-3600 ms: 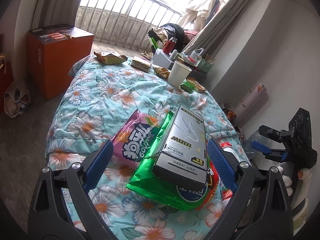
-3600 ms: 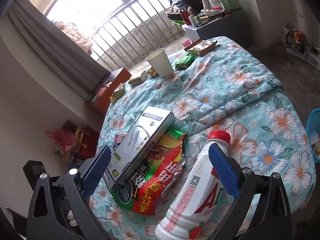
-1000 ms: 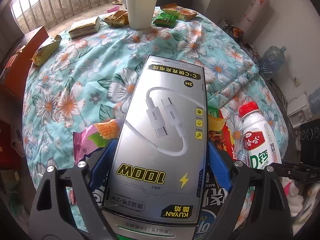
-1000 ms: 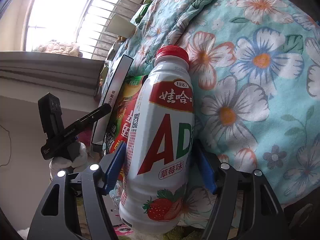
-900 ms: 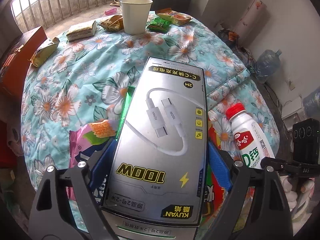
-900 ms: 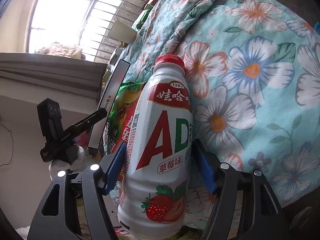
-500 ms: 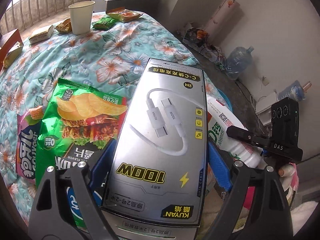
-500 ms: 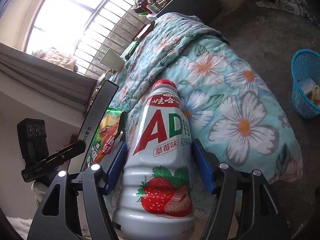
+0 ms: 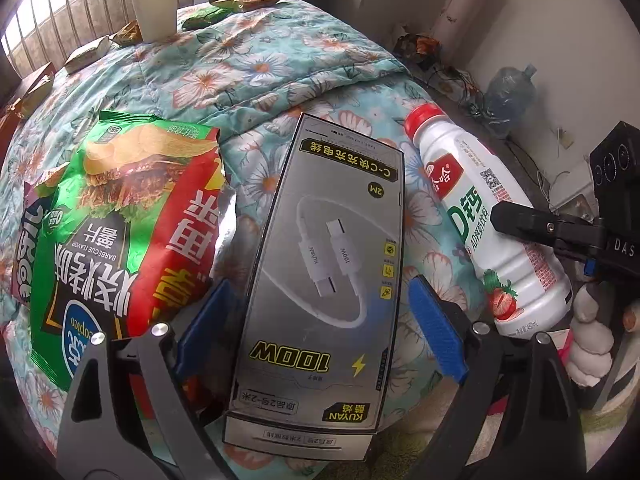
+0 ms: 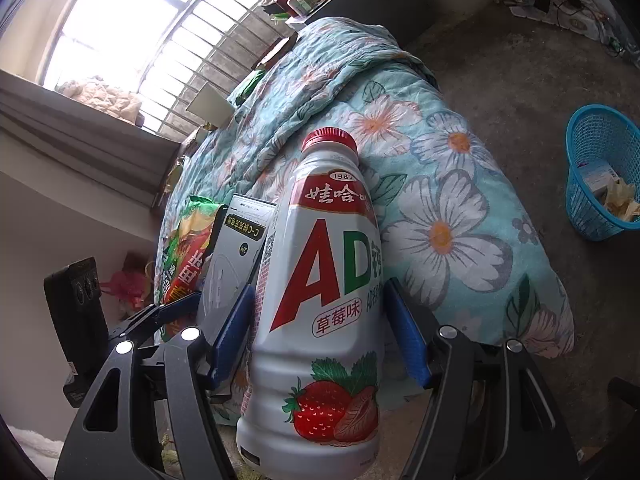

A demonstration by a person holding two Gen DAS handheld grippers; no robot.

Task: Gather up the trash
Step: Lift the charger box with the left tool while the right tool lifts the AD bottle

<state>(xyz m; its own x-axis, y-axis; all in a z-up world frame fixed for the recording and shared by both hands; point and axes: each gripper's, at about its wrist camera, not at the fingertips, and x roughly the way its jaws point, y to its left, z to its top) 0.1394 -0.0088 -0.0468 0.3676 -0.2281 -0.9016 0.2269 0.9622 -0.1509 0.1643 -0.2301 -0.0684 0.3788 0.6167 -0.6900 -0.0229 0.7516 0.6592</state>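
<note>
Silver box: we see the flat grey-silver cardboard cable box lying lengthwise between the blue pads of the left gripper; its jaws have just been opening, and a gap shows on the right side (the left pad is partly hidden, so we cannot tell whether it touches).
White bottle: the right gripper is clenched on the white plastic drink bottle with a red cap and strawberry label, pads pressing both sides.
Chip bag: the green-and-red crisp packet lies on the floral turquoise quilt, just left of the box.
Basket: the blue plastic mesh basket stands on the floor, well apart from the quilt.
</note>
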